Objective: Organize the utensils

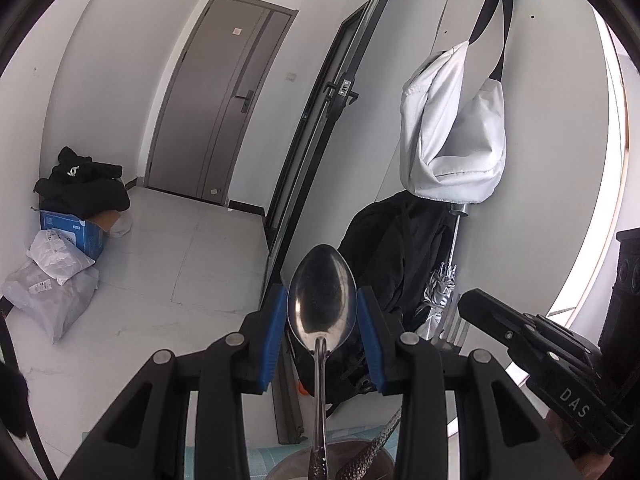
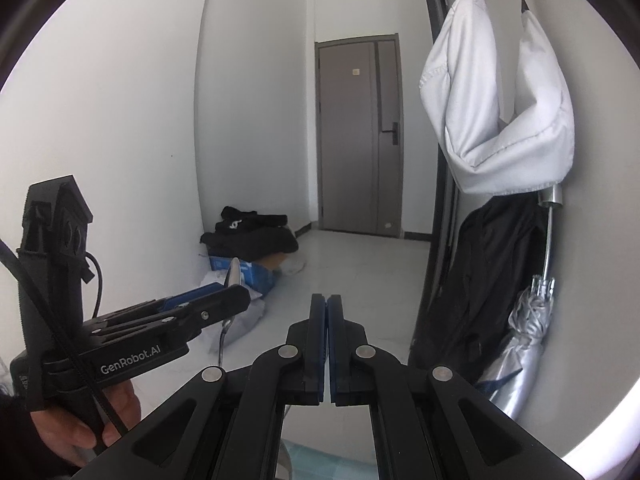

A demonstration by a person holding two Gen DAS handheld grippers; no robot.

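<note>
- Hallway backdrop: white walls, pale tiled floor (image 1: pixel 168 248), grey door (image 1: pixel 224 96) at the far end; both grippers are raised in the air, well above the floor.
- Your left gripper (image 1: pixel 322 320) pinches a spoon (image 1: pixel 322 292) by the edges of its bowl, blue pads (image 1: pixel 276 332) against either side. Holding it there leaves the handle free, which I judge suits lowering it handle-first.
- Spoon's long axis lies along the fingers: bowl tip forward and up, hollow face toward the camera, patterned handle trailing back under the gripper.
- Your right gripper (image 2: pixel 327 340) has its pads pressed together with nothing between them; it sits just to the right of the left one.
- Below the left gripper, a round metal container's rim (image 1: pixel 288 462) and a second patterned handle (image 1: pixel 372 452) show at the frame's edge, over a teal mat. Little else of them shows.
- Further out: white bag (image 1: pixel 452 132) hanging on the wall, folded silver umbrella (image 2: pixel 520 340) beneath it, blue box (image 1: pixel 76 236) with dark clothes by the far wall.
</note>
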